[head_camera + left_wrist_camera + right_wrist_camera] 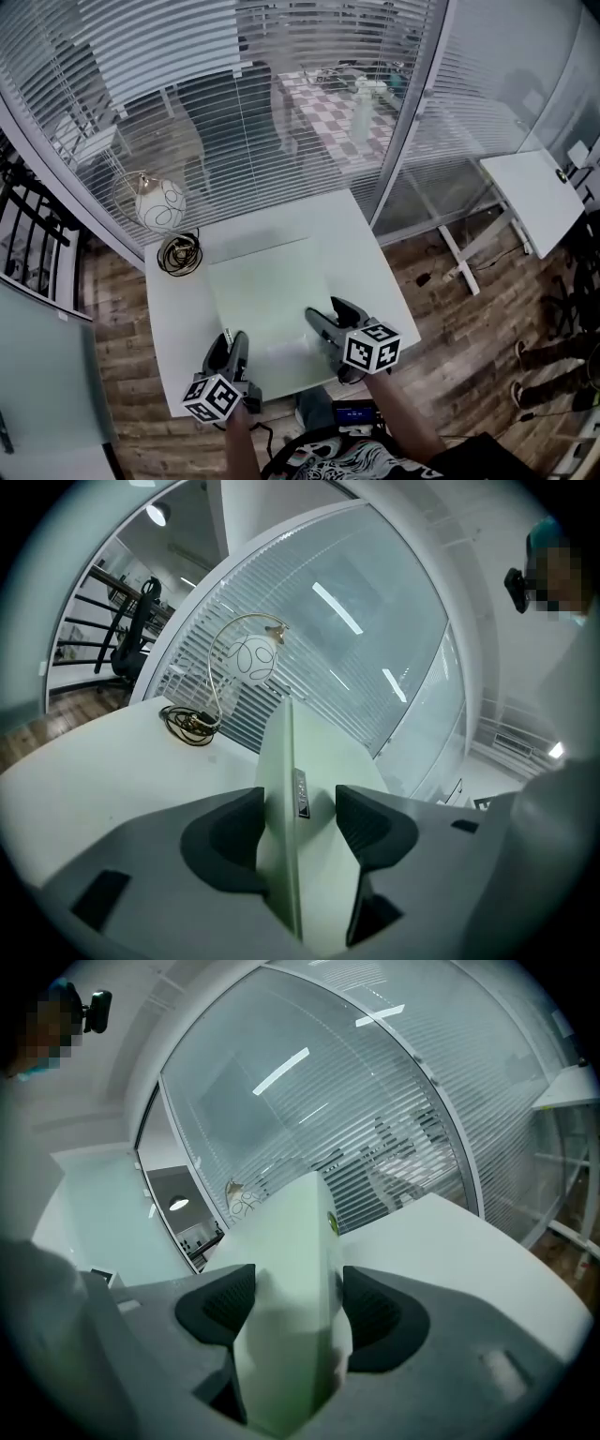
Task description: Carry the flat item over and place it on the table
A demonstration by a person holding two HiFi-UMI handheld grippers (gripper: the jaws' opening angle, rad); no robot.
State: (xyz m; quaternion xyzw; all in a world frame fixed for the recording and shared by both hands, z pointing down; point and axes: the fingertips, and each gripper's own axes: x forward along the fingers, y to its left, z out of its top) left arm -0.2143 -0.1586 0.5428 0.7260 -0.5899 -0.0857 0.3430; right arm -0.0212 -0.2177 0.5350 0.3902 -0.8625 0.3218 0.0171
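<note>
Your left gripper (pixel 298 819) and right gripper (pixel 295 1309) both clamp the near edge of the flat panel (pixel 267 295). It stretches away from you over the white table (pixel 173 309), so lower both ends together.

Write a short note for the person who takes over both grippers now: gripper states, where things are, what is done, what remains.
The left gripper and the right gripper are each shut on the near edge of the flat panel. The panel is level over the white table, short of the lamp; whether it rests there I cannot tell. Carrying done. Left: set it down, open both grippers.
</note>
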